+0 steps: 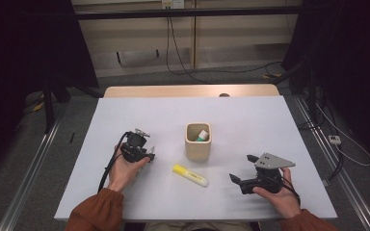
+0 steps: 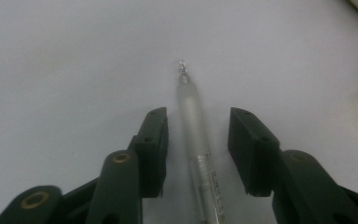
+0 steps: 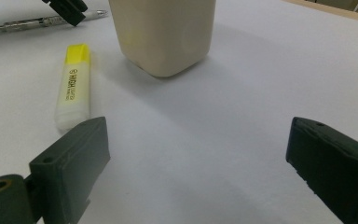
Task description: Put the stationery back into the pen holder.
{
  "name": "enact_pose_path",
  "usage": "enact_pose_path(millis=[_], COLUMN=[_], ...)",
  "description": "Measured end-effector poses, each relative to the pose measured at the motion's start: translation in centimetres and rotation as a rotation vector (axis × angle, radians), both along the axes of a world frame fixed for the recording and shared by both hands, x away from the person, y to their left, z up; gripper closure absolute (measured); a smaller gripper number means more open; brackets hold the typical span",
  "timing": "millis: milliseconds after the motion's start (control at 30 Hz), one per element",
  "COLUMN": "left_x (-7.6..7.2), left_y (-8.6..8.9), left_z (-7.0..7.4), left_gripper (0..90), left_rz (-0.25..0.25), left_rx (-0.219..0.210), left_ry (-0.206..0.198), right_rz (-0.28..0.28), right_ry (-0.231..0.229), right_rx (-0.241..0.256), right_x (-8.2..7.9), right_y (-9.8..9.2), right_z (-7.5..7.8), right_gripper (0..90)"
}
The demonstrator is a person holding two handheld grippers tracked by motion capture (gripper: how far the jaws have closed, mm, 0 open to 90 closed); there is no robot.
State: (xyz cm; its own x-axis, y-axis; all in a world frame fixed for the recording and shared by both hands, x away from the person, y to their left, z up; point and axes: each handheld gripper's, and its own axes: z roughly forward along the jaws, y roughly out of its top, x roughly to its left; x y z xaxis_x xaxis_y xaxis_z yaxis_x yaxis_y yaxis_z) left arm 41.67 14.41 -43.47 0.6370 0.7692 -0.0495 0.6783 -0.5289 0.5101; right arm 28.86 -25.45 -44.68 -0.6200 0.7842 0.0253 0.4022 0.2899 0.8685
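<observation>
- The left gripper hangs low over the table, jaws parted around a clear pen without visibly touching it; the pen's rear end is cut off at the picture's bottom edge.
- In the high view that gripper hides the pen.
- The right gripper is wide open, holding nothing, near the yellow highlighter.
- The beige cup hides most of its contents.
</observation>
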Motion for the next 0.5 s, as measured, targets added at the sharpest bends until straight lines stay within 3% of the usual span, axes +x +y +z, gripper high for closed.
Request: enact_pose_path(millis=[333,500], left_x=[0.45,0.44], left_y=[0.44,0.23], left_z=[-0.05,-0.02], left_gripper=[75.2,78.5], left_rz=[0.032,0.039], left_rx=[-0.026,-0.005], left_ry=[0.031,0.026], right_rz=[0.004,-0.002], right_ry=[-0.002,-0.003], right_rx=[0.003,0.003], right_x=[-0.07,-0.09], right_y=[0.03,0.01], right_z=[0.04,0.07], right_gripper=[6.2,6.3])
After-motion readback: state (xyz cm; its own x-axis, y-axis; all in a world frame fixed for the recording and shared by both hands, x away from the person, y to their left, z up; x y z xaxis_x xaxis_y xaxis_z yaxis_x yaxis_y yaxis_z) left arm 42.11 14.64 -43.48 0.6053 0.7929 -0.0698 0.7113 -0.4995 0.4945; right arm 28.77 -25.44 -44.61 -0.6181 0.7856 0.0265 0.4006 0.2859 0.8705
